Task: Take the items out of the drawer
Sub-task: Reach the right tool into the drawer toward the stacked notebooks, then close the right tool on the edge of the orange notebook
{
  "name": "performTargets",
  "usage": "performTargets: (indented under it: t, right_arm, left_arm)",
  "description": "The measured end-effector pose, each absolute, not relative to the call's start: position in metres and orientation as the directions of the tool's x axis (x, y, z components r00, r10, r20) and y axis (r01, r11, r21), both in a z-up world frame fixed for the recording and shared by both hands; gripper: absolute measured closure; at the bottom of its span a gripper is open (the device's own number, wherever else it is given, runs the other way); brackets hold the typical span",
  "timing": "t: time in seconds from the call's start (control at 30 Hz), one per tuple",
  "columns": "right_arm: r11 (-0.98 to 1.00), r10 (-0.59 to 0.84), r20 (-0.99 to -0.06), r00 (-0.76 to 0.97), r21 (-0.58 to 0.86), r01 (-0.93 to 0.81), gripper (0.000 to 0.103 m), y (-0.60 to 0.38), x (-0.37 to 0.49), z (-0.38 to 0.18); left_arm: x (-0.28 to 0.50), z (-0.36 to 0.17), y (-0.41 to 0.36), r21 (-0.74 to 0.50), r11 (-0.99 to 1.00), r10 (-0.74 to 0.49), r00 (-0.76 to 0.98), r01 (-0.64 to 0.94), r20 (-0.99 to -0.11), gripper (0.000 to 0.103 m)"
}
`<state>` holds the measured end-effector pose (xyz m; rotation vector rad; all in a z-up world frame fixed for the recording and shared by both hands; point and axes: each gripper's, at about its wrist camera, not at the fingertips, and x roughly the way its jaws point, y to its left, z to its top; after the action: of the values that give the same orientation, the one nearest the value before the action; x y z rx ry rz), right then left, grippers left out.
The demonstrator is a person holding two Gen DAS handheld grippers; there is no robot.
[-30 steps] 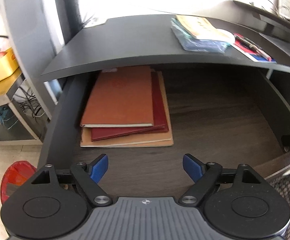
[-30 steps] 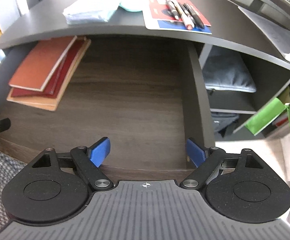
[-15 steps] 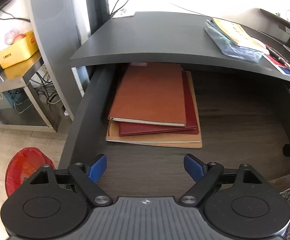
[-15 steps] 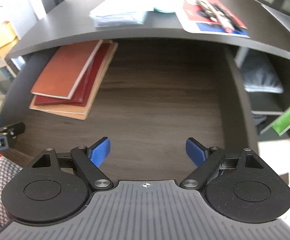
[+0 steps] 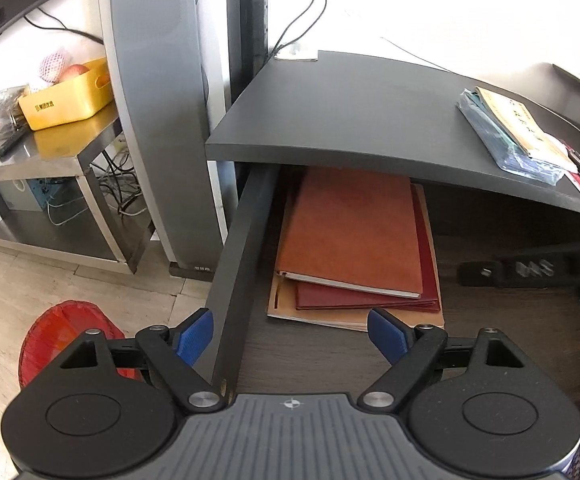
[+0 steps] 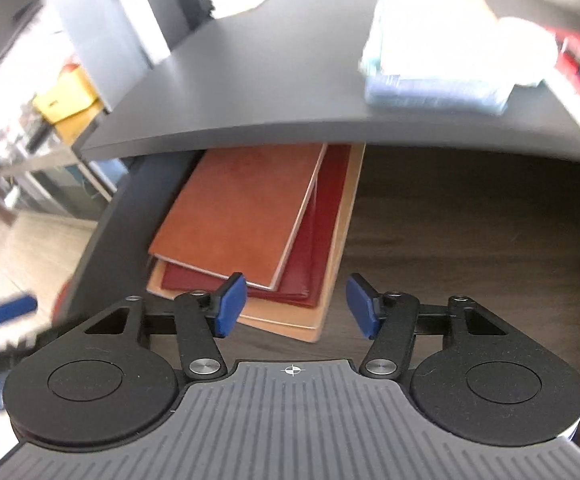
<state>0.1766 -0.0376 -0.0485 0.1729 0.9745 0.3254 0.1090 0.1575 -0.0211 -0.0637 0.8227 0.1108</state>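
The open drawer (image 5: 233, 256) holds a stack of three notebooks at its left: an orange-brown one (image 5: 354, 232) on top, a dark red one (image 5: 426, 276) under it, a tan one (image 5: 314, 316) at the bottom. The stack also shows in the right wrist view (image 6: 245, 208). My left gripper (image 5: 290, 336) is open and empty, over the drawer's front left corner, straddling its left wall. My right gripper (image 6: 294, 306) is open and empty, just in front of the stack's near right corner. The right gripper shows blurred in the left wrist view (image 5: 530, 270).
The dark desk top (image 5: 370, 112) overhangs the drawer's back and carries a blue folder with a booklet (image 5: 510, 132) and pens. A grey speaker column (image 5: 157, 100), a steel side table with a yellow bin (image 5: 65, 92) and a red floor object (image 5: 61, 332) stand to the left.
My left gripper has swung left, toward the drawer's left wall. My right gripper has moved left across the drawer to the notebook stack and its fingers have narrowed somewhat.
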Motion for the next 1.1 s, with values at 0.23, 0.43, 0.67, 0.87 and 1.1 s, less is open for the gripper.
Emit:
performTargets:
  t: [0.23,0.43,0.67,0.87,1.1]
  right_arm:
    - [0.895,0.426,-0.820,0.383,0.443,-0.046,0.045,-0.030,0.221,-0.085]
    - [0.852,0.503,-0.795,0.339,0.523,-0.035,0.048,-0.022,0.230,-0.095]
    - [0.854,0.500,-0.815,0.293,0.520,-0.012,0.057,-0.014,0.234,-0.104]
    - [0.836,0.519,-0.816,0.252,0.547,0.049,0.058,-0.013,0.233,-0.116]
    - [0.818,0.547,-0.793,0.267,0.574,0.029,0.059,-0.009,0.233,-0.110]
  left_arm:
    - [0.115,-0.036,0.160,-0.037,0.995,0.035,0.647,-0.097,-0.762,0.019]
    - [0.117,-0.043,0.162,-0.038,0.995,0.029,0.629,-0.092,-0.777,0.019]
    - [0.118,-0.047,0.162,-0.041,0.995,0.026,0.616,-0.094,-0.787,0.019]
    - [0.118,-0.050,0.162,-0.042,0.995,0.024,0.611,-0.094,-0.792,0.019]
    - [0.118,-0.052,0.162,-0.043,0.994,0.024,0.605,-0.096,-0.796,0.019]
